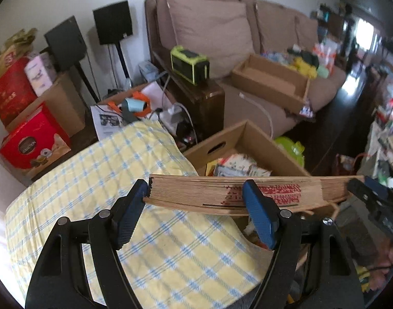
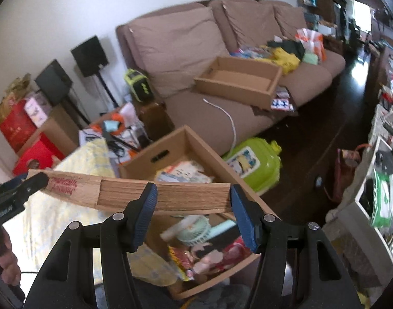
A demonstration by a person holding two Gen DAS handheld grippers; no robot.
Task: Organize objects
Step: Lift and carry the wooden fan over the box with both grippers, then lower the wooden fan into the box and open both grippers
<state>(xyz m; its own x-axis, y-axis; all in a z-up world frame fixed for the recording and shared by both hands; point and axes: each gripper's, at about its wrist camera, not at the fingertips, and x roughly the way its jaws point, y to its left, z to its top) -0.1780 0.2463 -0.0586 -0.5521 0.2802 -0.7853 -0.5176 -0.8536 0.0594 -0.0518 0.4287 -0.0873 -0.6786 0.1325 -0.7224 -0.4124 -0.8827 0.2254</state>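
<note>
Both grippers were clamped on the same thing, a folded wooden fan held level between them. The left gripper had its blue pads pinching the fan's left end, and the right gripper gripped the other end, so neither set of jaws stood free. The fan hung over a cluttered open cardboard box, with a yellow checked cushion at about 9 o'clock from it and a brown sofa up at 12.
</note>
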